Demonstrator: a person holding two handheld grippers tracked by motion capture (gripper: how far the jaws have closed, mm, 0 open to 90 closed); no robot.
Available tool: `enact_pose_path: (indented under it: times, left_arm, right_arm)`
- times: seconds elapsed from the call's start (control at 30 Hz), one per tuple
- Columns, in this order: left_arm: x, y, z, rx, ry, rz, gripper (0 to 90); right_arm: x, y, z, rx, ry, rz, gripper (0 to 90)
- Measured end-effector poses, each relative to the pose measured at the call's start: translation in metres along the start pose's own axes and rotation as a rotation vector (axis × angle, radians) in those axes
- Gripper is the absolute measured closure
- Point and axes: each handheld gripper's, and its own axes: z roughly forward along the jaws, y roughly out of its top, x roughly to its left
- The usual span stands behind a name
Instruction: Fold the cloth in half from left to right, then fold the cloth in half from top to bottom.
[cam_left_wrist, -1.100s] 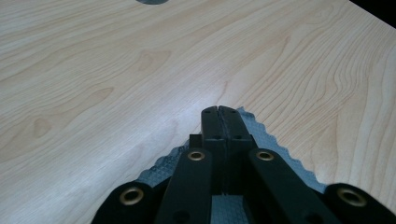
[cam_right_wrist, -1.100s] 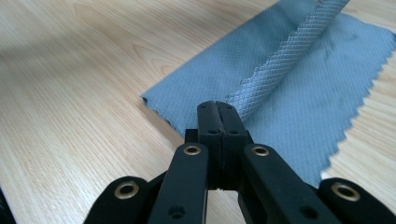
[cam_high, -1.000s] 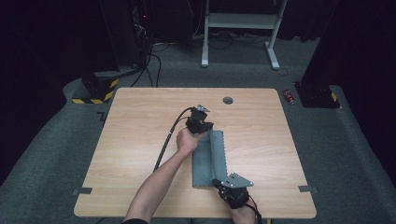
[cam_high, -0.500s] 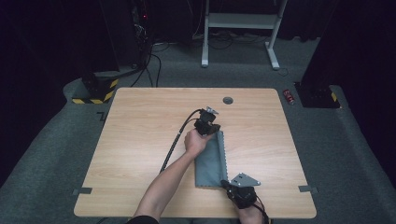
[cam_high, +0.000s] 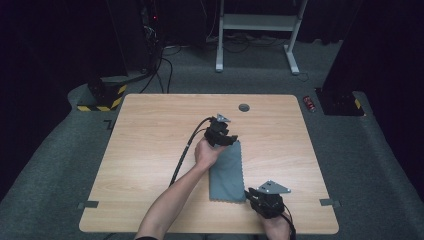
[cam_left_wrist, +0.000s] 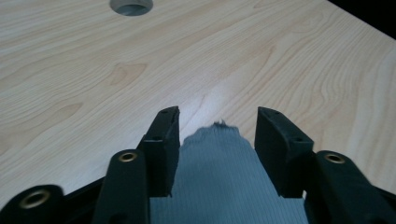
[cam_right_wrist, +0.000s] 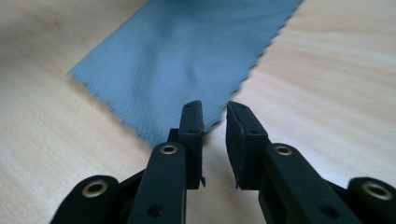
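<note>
A grey cloth (cam_high: 227, 172) with zigzag edges lies flat as a narrow strip on the wooden table (cam_high: 150, 150). At its far end sits my left gripper (cam_high: 227, 142). In the left gripper view its jaws have just been opening and stand wide, left gripper (cam_left_wrist: 217, 122). A corner of the cloth (cam_left_wrist: 219, 182) lies loose between them, untouched by the pads. My right gripper (cam_high: 251, 193) sits at the cloth's near right corner. Its jaws have just been opening and show a narrow gap, right gripper (cam_right_wrist: 215, 116). The cloth (cam_right_wrist: 187, 51) ends just ahead of the left fingertip (cam_right_wrist: 192, 121), with nothing in the gap.
A round cable hole (cam_high: 244, 107) is set in the table near the far edge. The left gripper's black cable (cam_high: 182, 155) runs back along the forearm. Tape tabs (cam_high: 88, 204) mark the near corners. A dark floor with a desk frame (cam_high: 255, 22) lies beyond.
The left gripper has moved to the right along the cloth's far end, and the cloth now looks narrower. The right gripper has shifted slightly right at the near corner.
</note>
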Motion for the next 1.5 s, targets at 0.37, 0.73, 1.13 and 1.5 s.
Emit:
enact_pose_path:
  times: [0.37, 0.73, 1.13, 1.5]
  left_arm:
    - [-0.036, -0.081, -0.058, 0.05, 0.027, 0.096, 44.1]
    - [-0.053, -0.133, -0.073, 0.076, 0.087, 0.138, 44.7]
    - [-0.072, -0.152, -0.092, 0.05, 0.075, 0.068, 41.8]
    - [-0.081, -0.162, -0.093, 0.028, 0.099, 0.102, 42.0]
  right_arm:
    - [-0.009, 0.027, 0.037, 0.056, 0.062, -0.09, 65.8]
    - [-0.019, 0.027, 0.043, 0.087, 0.071, -0.156, 63.7]
    - [-0.025, 0.027, 0.044, 0.077, 0.103, -0.175, 65.0]
    - [-0.016, 0.02, 0.028, 0.073, 0.119, -0.19, 54.9]
